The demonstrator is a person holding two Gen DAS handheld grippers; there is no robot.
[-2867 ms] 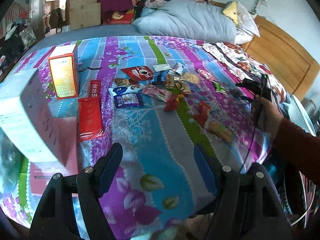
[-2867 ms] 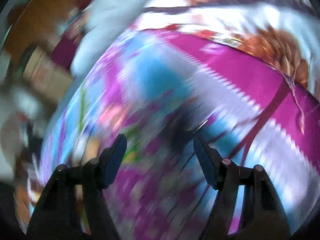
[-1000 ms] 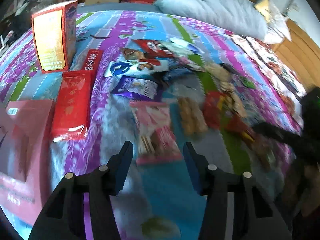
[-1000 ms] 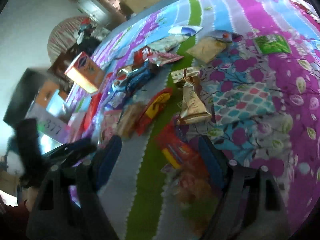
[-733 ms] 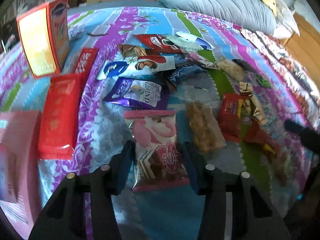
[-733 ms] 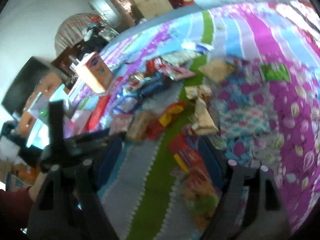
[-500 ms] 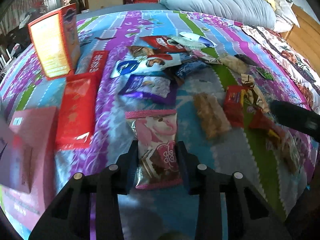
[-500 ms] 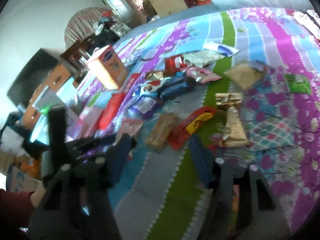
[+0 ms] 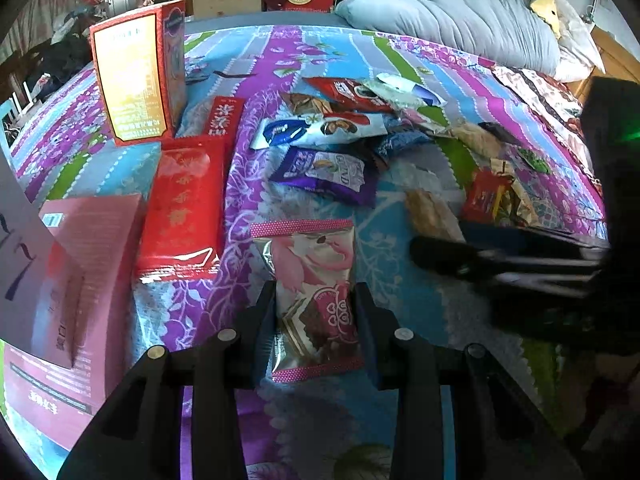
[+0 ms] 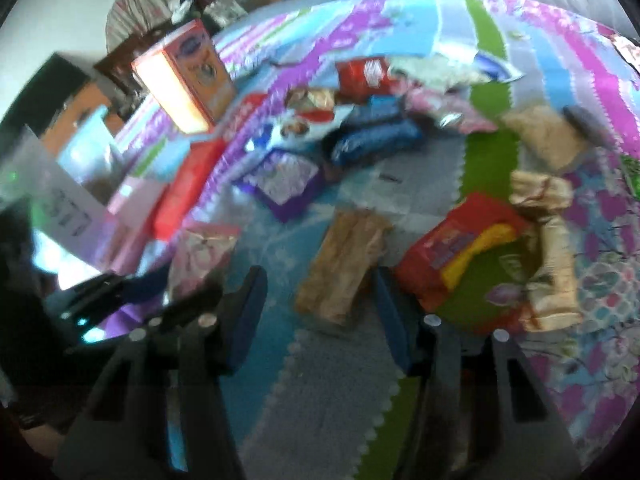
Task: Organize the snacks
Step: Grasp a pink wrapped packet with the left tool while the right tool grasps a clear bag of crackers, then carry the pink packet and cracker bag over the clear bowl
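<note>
Snack packets lie scattered across a bed [image 9: 320, 52] with a striped floral cover, a grey duvet [image 9: 452, 20] heaped at its head. The left tool [image 9: 316, 320] has closed onto a pink packet [image 9: 312, 276]. The right tool [image 10: 320, 304], its jaws just narrowing, stands open astride a tan packet [image 10: 344, 260].

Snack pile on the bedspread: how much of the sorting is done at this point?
Little looks done: most packets still lie loose around the purple packet. In hand: the left gripper is closed on the pink snack bag; the right gripper, jaws just been narrowing, straddles the tan cracker pack without gripping it. Everything else remains.
</note>
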